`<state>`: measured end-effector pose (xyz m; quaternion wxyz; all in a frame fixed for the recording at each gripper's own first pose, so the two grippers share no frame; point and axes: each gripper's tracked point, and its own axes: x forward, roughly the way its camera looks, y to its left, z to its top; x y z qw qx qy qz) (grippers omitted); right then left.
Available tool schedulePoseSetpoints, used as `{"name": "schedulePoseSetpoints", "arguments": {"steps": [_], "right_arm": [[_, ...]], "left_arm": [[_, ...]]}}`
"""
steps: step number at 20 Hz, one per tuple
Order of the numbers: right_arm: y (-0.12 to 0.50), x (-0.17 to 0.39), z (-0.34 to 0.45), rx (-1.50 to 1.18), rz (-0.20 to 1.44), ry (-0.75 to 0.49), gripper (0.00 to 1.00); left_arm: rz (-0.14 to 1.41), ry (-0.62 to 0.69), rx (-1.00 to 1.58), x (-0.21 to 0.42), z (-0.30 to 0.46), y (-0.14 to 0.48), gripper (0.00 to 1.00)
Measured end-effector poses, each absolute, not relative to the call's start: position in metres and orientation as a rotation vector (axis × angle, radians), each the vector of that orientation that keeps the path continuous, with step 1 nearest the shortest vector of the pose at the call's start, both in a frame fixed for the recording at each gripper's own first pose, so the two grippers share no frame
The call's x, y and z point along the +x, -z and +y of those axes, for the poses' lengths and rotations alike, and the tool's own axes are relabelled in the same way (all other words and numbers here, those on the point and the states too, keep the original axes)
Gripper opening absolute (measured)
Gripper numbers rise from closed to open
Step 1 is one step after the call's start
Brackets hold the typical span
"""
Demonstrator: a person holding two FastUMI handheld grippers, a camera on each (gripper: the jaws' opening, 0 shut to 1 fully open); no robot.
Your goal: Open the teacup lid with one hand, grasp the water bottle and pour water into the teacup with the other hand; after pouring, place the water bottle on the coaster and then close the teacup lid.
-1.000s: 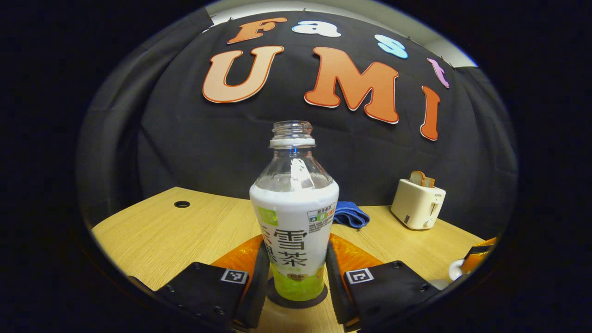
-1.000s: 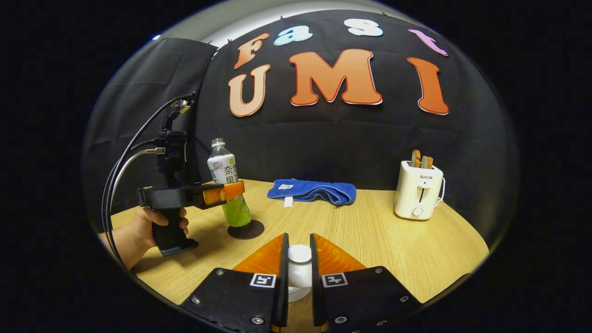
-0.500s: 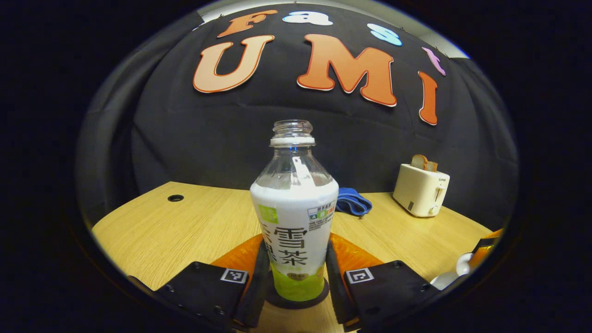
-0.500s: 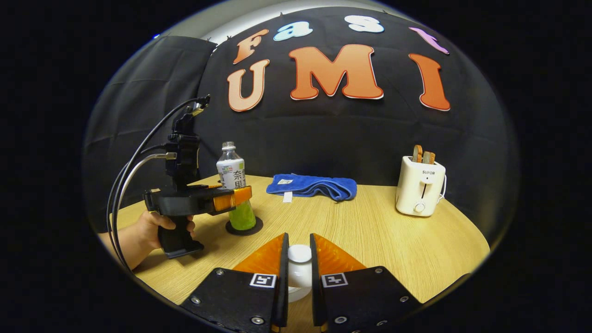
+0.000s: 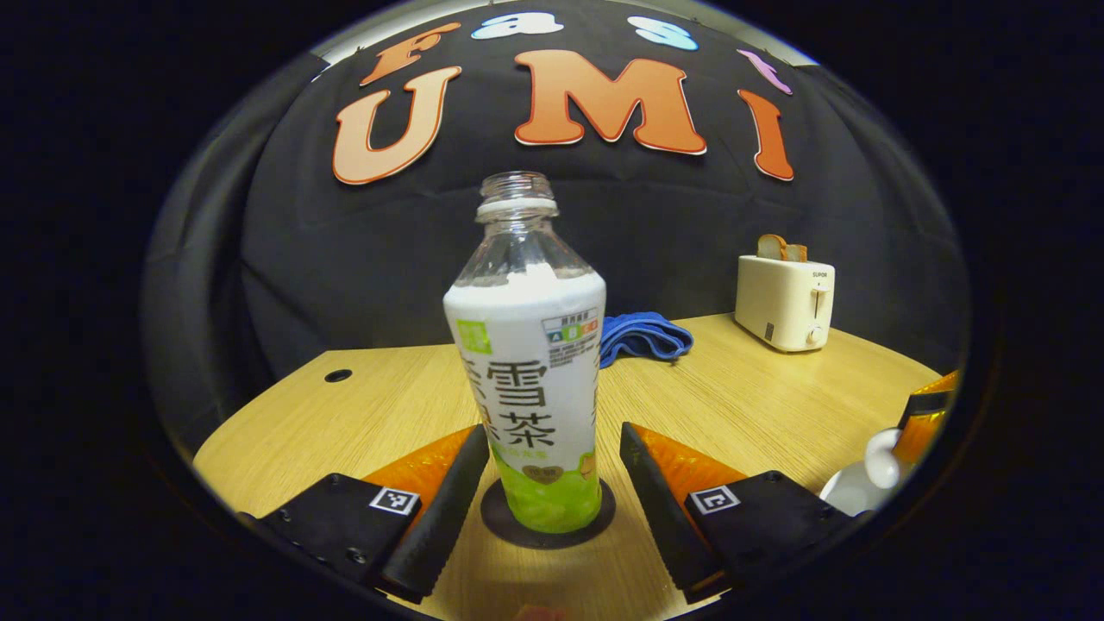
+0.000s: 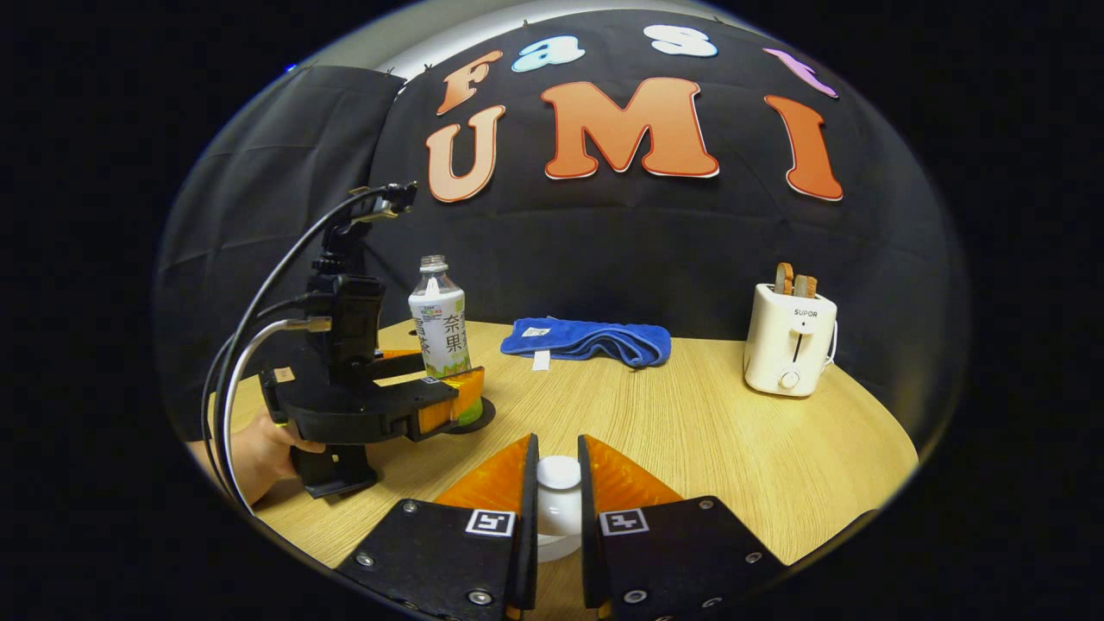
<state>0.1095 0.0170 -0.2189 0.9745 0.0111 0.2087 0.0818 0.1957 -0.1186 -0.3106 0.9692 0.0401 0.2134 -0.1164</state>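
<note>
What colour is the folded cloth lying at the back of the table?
The folded cloth is blue with a small white tag, on the light wooden table; it shows best in the right gripper view.

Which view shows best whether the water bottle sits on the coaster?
The left gripper view: the water bottle stands upright on the dark coaster, close up between open fingers. The right gripper view shows the bottle farther off, its base partly hidden by the left gripper.

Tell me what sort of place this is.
Probably a staged recording booth, not a real kitchen: a black cloth wall hangs behind a wooden table that carries a few household props, namely a toaster, a blue towel and a water bottle.
</note>
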Motion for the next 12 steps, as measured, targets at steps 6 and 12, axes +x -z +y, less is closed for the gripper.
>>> {"name": "schedulePoseSetpoints", "arguments": {"steps": [6, 12], "right_arm": [[0.223, 0.106, 0.032, 0.018, 0.421, -0.189, 0.21], [0.24, 0.103, 0.038, -0.026, 0.432, -0.193, 0.22]], "left_arm": [[0.388, 0.213, 0.083, 0.174, -0.107, 0.287, 0.98], [0.341, 0.162, 0.034, 0.149, -0.09, 0.263, 0.98]]}}
